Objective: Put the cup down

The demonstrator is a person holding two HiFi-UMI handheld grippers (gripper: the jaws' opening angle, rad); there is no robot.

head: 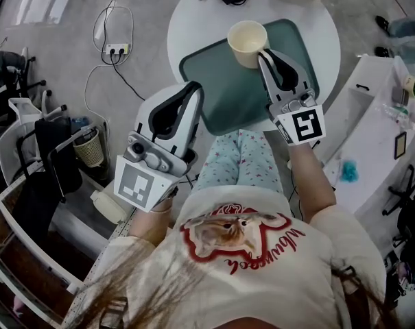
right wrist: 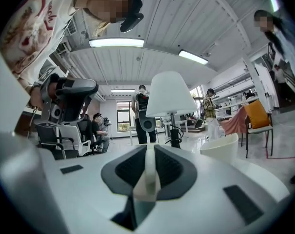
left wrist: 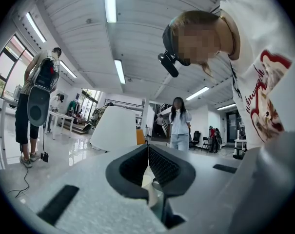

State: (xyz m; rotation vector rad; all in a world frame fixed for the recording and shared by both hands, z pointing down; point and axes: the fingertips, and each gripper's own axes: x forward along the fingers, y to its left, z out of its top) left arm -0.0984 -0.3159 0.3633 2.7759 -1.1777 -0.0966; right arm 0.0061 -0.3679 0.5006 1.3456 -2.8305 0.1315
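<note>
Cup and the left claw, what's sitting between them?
Only a bare stretch of the green tray separates the cup from the left claw, seen in the head view.

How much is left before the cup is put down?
Done: the cup is over the green tray. In hand: the right gripper has its jaws pinching the cup's wall. I cannot tell if it rests there. Left: letting go. The left gripper is shut, empty.
</note>
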